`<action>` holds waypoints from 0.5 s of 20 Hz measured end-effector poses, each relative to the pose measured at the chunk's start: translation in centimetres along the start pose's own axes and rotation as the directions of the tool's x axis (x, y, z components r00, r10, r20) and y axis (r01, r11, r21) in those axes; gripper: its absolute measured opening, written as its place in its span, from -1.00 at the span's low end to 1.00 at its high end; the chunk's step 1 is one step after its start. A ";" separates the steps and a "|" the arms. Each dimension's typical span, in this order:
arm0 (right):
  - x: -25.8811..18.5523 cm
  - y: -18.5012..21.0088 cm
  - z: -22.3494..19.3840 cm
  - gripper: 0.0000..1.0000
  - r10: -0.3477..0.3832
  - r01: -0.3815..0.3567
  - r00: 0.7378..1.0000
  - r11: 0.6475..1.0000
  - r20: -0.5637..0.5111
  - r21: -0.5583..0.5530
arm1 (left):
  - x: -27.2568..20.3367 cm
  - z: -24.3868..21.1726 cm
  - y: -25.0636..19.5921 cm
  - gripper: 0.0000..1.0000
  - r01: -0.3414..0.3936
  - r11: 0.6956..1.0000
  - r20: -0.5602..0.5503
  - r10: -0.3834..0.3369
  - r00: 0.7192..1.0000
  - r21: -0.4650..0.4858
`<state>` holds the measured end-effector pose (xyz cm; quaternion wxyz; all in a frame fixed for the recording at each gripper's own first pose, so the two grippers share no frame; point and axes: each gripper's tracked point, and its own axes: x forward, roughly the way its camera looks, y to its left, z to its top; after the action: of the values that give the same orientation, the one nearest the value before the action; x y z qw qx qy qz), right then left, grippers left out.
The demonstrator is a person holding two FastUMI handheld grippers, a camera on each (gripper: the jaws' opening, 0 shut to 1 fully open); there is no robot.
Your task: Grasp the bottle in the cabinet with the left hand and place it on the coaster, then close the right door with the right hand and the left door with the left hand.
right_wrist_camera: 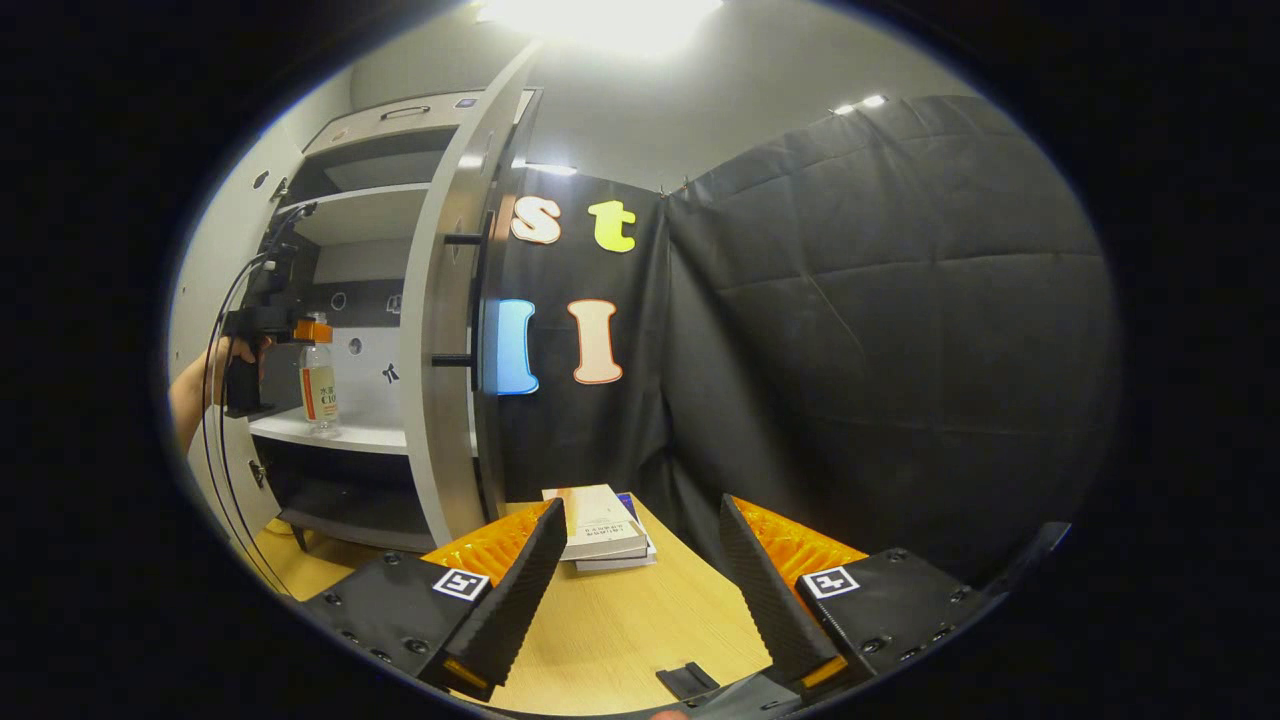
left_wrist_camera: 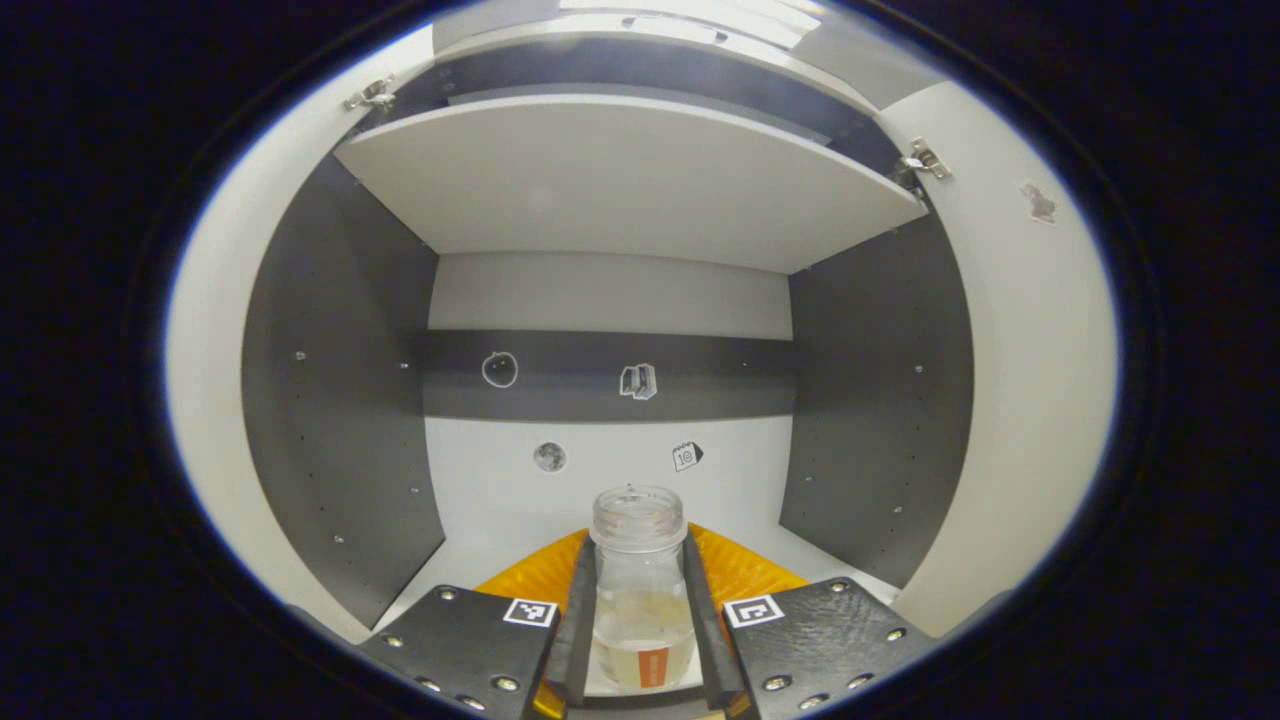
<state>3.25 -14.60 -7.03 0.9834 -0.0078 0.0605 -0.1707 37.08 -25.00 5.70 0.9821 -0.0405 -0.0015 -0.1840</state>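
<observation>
**Bottle gripped inside cabinet, not yet lifted out**

Bottle [left_wrist_camera: 640,585] stands between the left gripper [left_wrist_camera: 640,640] fingers, which close on its sides just under the open neck. A little pale liquid sits at the bottom.

Right gripper view: the bottle [right_wrist_camera: 318,385] rests on the cabinet shelf [right_wrist_camera: 335,432], with the left gripper [right_wrist_camera: 262,330] at its neck and a hand [right_wrist_camera: 238,352] behind.

Right gripper [right_wrist_camera: 640,590] hangs over the wooden counter [right_wrist_camera: 620,630], fingers wide apart and empty. Books [right_wrist_camera: 600,525] lie on the counter beyond it.

Progress, as I judge it: the grasp looks made, so the first step is under way. Carrying the bottle to the coaster remains. Right door [right_wrist_camera: 445,330] stands open, and so does the left door [left_wrist_camera: 215,400]; both are still to close.
</observation>
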 end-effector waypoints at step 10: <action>-2.8 -0.8 -0.6 0.95 0.094 -0.094 0.996 0.996 -0.008 -0.006 | -8.4 -2.7 -1.2 -0.07 -0.008 1.000 -0.008 0.008 1.000 0.013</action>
<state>0.32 -14.43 -7.30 0.9901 -0.0073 0.0652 -0.1243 28.77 -23.34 2.97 0.9830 -0.0333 0.0013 -0.1804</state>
